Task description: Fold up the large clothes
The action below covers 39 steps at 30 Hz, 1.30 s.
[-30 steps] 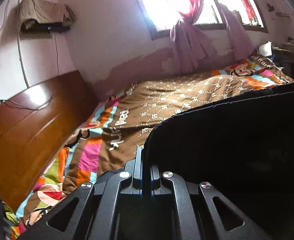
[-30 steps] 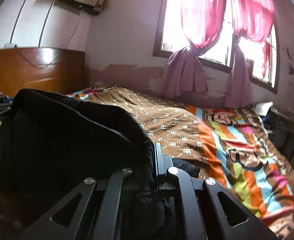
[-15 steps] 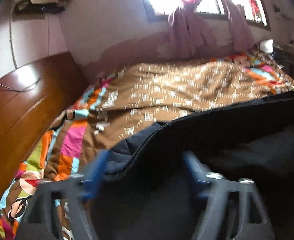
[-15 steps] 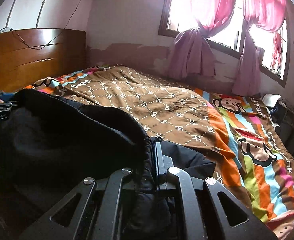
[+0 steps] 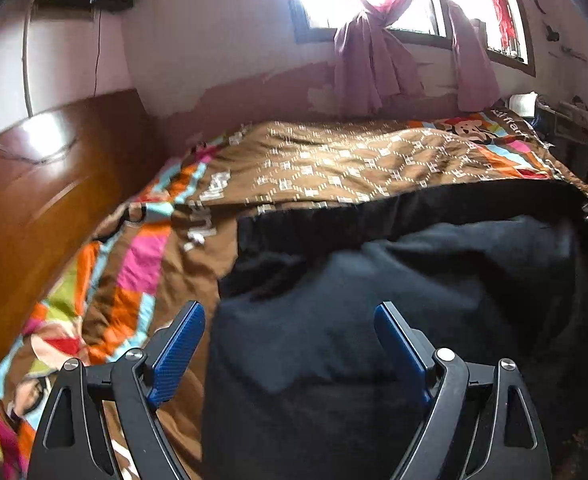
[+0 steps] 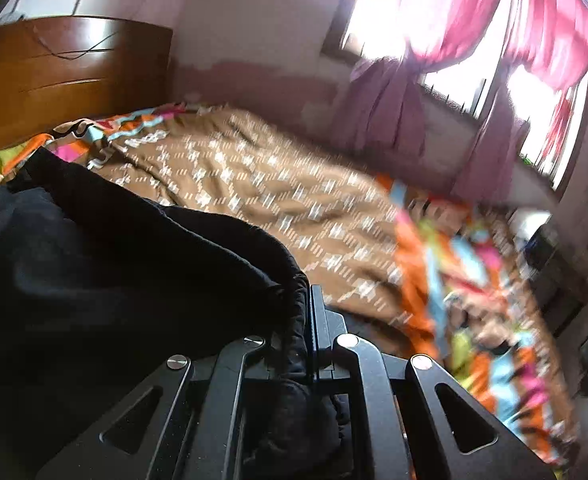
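Two blue-padded fingers (image 5: 178,344) of the left gripper (image 5: 290,344) stand spread wide apart, released, with the large black fabric garment (image 5: 393,300) lying between and below them, its left edge just inside the left pad. That gripper points low over the bed, tilted slightly downward. The right gripper (image 6: 309,320) is clenched on a bunched edge of the same black garment (image 6: 94,272), its two fingers pressed together with cloth pinched between them and spilling over its frame. One garment is in view, heaped on the near side of one brown patterned bedspread with bright cartoon panels (image 5: 333,164). Beyond stand one wooden headboard (image 6: 62,76) and two knotted pink curtains (image 6: 385,108).
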{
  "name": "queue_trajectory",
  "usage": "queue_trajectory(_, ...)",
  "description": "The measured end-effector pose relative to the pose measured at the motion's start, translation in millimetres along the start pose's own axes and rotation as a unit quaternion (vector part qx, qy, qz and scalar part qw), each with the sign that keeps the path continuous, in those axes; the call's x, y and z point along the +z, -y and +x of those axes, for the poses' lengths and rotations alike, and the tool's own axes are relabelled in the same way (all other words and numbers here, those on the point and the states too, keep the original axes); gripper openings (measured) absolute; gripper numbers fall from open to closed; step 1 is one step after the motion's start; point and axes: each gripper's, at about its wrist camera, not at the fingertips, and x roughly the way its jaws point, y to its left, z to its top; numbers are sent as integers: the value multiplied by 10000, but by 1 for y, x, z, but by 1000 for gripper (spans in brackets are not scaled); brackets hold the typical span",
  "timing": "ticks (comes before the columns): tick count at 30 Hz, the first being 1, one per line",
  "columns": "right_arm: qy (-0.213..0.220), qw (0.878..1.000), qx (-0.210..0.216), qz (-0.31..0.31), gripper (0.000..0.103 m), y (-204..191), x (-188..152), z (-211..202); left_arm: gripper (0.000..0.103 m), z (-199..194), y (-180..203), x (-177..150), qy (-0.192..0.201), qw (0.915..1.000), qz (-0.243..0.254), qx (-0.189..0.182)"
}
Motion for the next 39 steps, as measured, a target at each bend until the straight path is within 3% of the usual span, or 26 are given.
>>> queue_trajectory(3, -129, 9957, 583, 707, 15, 19, -13, 4, 85, -3, 2, -16, -83, 9999, 28, -81)
queue_trajectory(4, -116, 9941, 589, 899, 29, 23, -16, -2, 85, -5, 2, -21, -96, 9999, 54, -83)
queue_trajectory(5, -29, 9930, 569, 1039, 50, 27, -20, -11, 85, -7, 2, -27, -130, 9998, 80, -122)
queue_trajectory(7, 257, 9905, 544, 1238, 76, 32, -29, -37, 85, -12, 0, -35, -140, 9996, 93, -214)
queue_trajectory(12, 732, 9872, 345, 1377, 79, 33, -50, -92, 85, -23, -6, -43, -40, 9995, 71, -311)
queue_trajectory(15, 767, 9850, 743, 1355, 83, 17, -68, -112, 85, -26, -8, -49, -22, 9994, 106, -330)
queue_trajectory(19, 374, 9824, 1374, 1206, 85, -14, -78, -96, 85, -23, -10, -52, -23, 9986, 160, -502)
queue_trajectory(21, 218, 9798, 1586, 1200, 85, -28, -77, -79, 85, -19, -8, -51, 19, 9965, 158, -818)
queue_trajectory(24, -147, 9766, 1713, 1291, 85, -44, -77, -51, 85, -3, -3, -45, -189, 9858, 71, -1666)
queue_trajectory(26, -343, 9728, 1769, 1457, 85, -46, -82, -33, 85, 8, 0, -41, -334, 9811, -1, -1905)
queue_trajectory(31, -378, 9765, 1531, 1467, 85, -36, -86, -14, 98, 34, 9, -28, -384, 9823, -87, -1834)
queue_trajectory(34, -438, 9804, 1299, 1415, 91, -29, -87, -3, 103, 43, 16, -19, -341, 9841, -131, -1740)
queue_trajectory(39, -552, 9815, 1184, 1399, 93, -13, -77, 25, 103, 64, 35, -4, -491, 9886, 71, -1422)
